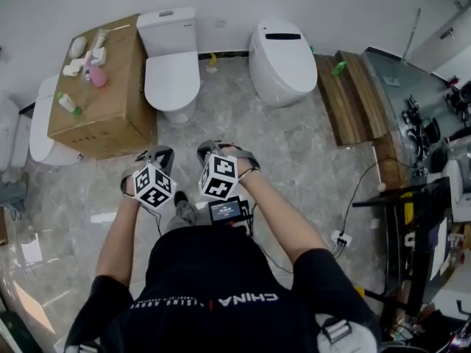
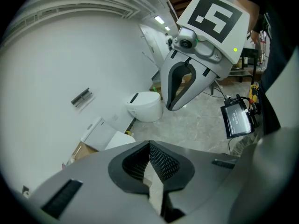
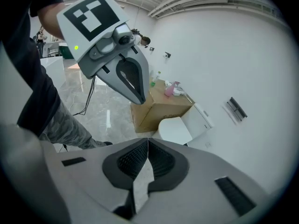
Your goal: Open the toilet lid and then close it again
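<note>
Against the white back wall stand two white ceramic toilets, both well clear of the grippers. The nearer one is a two-piece toilet (image 1: 171, 101) with a boxy cistern (image 1: 167, 29); its toilet lid (image 1: 171, 76), smooth and oval, lies flat and shut over the bowl. To its right sits a rounded, egg-shaped one-piece toilet (image 1: 282, 61) with a dark strip across the top, also shut. Left of the two-piece toilet, just beside it, a large brown cardboard box (image 1: 110, 116) carries a pink bottle (image 1: 96, 76), a green-capped bottle (image 1: 68, 104) and a few pale items too small to tell. Dark wooden planks (image 1: 346, 101) run along the right of the egg-shaped toilet.

A person stands on the glossy grey marble-patterned floor (image 1: 294, 160), arms forward, holding both tools side by side and angled down toward the toilets. The left gripper (image 2: 149, 146) is closed and empty, its black, diamond-gridded rubber pads (image 2: 161, 162) meeting at the tips with only floor beyond the slit. The right gripper (image 3: 147, 141) is likewise closed on nothing, its ribbed pads (image 3: 133, 160) pressed together, with the shut lid just past their tips in its own view. A small lit screen (image 1: 224, 210) hangs below the right wrist.
</note>
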